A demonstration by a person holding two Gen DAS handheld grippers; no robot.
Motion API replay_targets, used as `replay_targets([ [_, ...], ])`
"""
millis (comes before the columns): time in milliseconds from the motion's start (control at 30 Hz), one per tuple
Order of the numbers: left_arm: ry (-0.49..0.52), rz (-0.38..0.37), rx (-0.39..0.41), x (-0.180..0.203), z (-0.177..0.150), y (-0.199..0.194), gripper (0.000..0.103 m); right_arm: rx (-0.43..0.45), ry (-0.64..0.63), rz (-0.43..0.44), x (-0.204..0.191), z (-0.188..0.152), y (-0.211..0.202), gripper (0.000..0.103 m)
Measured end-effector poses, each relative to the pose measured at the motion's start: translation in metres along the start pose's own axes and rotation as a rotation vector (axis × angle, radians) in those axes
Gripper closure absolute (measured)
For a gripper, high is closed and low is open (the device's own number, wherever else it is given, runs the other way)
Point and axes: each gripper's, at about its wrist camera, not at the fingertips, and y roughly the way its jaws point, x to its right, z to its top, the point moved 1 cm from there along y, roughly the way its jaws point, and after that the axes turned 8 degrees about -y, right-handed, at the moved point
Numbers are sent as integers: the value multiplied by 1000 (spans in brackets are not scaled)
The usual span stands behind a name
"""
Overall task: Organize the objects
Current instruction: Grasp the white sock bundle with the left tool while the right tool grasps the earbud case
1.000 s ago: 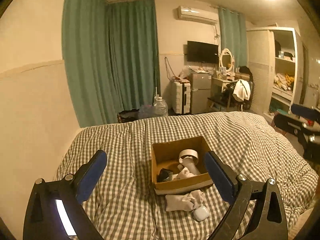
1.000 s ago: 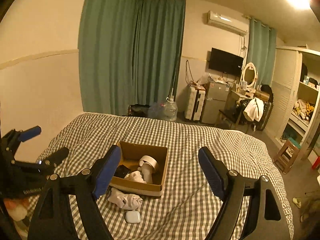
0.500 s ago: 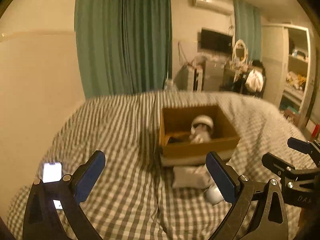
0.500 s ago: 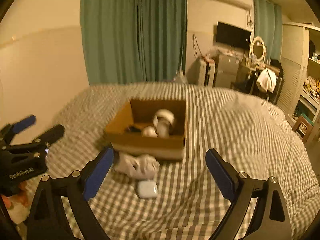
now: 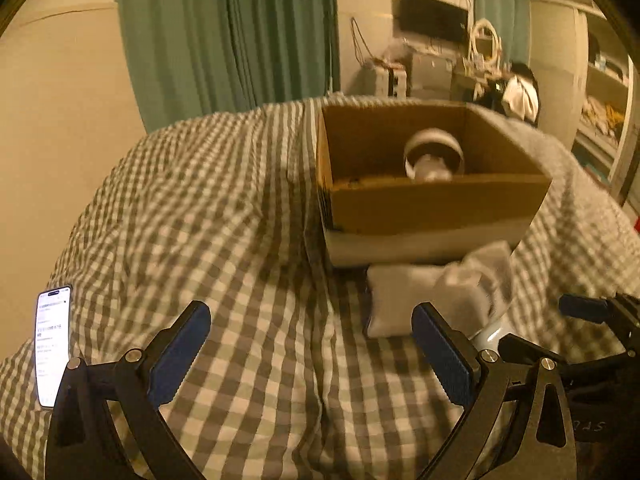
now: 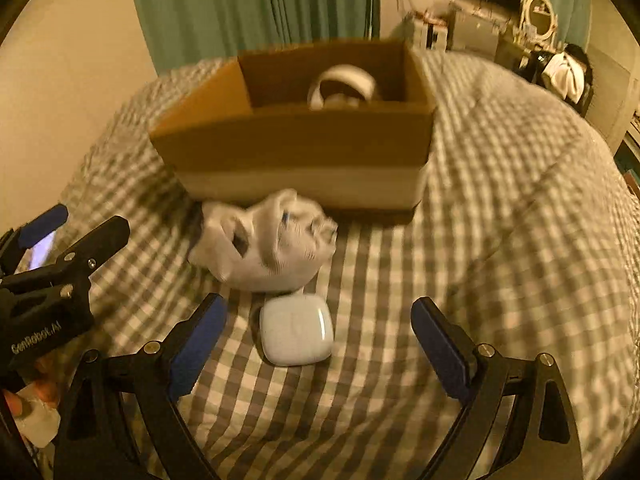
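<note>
An open cardboard box (image 5: pixel 432 208) (image 6: pixel 296 148) stands on the checked bed, with a roll of white tape (image 5: pixel 434 152) (image 6: pixel 342 84) inside. A crumpled white sock (image 6: pixel 266 248) (image 5: pixel 436 296) lies against the box's front. A small white earbud case (image 6: pixel 296 330) lies just in front of the sock. My right gripper (image 6: pixel 318 344) is open low over the bed, with the case between its fingers' line. My left gripper (image 5: pixel 312 348) is open and empty over bare bedcover, left of the sock. The case is mostly hidden in the left wrist view.
A lit phone (image 5: pixel 52 344) lies on the bed at the far left. The checked duvet (image 6: pixel 500 220) slopes away to the right. Green curtains (image 5: pixel 240 32), a TV (image 5: pixel 434 16) and a cluttered dresser stand beyond the bed.
Both grippers have dropped and moved forward towards the box, sock and case, which now look much larger. Both stay open.
</note>
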Motion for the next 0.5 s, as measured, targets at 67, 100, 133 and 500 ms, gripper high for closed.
replay_targets([
  [67, 7, 7, -16, 0, -3, 6, 0, -53, -9, -14, -3, -2, 13, 11],
  [100, 5, 9, -21, -1, -3, 8, 0, -83, -15, -31, -5, -3, 20, 12],
  [133, 1, 12, -28, -2, -4, 10, 0, -101, -23, -39, -6, -4, 25, 18],
  [500, -33, 4, -56, -5, -10, 4, 0, -64, -28, -43, -4, -16, -2, 53],
])
